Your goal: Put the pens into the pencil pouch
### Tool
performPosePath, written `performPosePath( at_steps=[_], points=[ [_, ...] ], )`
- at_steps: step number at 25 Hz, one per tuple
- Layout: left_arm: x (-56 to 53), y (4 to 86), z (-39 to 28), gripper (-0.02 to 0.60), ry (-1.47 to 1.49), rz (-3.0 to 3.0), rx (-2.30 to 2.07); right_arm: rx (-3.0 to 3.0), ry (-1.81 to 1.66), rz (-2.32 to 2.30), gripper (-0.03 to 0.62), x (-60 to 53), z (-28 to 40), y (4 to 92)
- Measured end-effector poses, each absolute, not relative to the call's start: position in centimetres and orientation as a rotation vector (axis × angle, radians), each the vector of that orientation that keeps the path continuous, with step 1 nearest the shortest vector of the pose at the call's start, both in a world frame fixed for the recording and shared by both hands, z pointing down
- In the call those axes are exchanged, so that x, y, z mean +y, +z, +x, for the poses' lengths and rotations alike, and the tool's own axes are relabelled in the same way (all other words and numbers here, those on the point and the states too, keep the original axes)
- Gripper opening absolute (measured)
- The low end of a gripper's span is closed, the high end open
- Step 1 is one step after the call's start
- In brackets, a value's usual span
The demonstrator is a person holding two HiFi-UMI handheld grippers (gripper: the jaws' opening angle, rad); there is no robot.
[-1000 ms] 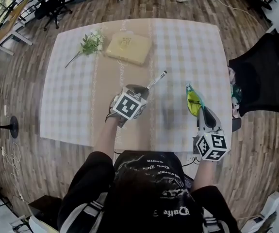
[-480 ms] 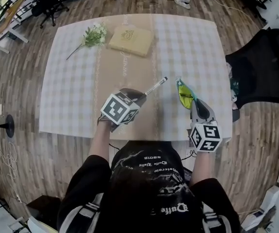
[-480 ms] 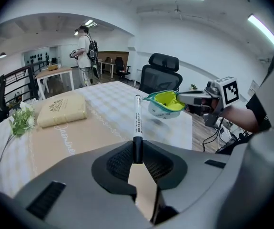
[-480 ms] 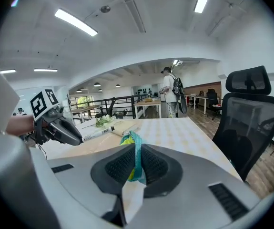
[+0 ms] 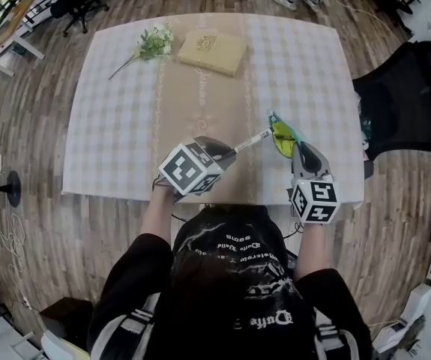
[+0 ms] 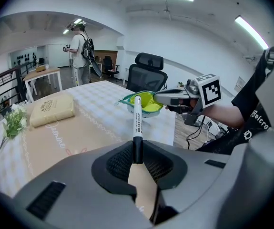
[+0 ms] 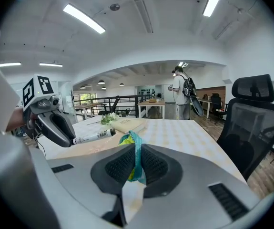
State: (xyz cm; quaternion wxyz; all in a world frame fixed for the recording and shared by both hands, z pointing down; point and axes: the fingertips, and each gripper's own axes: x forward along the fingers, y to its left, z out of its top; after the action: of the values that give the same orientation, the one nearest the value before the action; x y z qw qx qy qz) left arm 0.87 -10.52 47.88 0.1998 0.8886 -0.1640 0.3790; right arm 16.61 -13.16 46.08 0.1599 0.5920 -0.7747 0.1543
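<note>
Two things are closing in on each other here. Your left hand-held gripper is clenched on the dark end of the pen. Your right hand-held gripper is pinching the teal edge of the pencil pouch and holding it over the table. A second ago the pen and pouch were well apart. Now you've swung both hands inward, and the pen's free tip sits just beside the pouch's yellow-green mouth. Grips look unchanged on both sides. I'd say you're lined up for the drop-in, but the pen isn't inside yet.
</note>
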Motion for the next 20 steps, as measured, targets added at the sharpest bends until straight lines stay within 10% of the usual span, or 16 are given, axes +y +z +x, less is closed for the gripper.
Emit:
performPosePath(
  at_steps=[20],
  points=[
    [-7.5,50.6,-0.7,0.080,1.225,2.408,-0.372,-2.260,0.340,1.519,0.043,-12.9,10.6,47.2]
  ],
)
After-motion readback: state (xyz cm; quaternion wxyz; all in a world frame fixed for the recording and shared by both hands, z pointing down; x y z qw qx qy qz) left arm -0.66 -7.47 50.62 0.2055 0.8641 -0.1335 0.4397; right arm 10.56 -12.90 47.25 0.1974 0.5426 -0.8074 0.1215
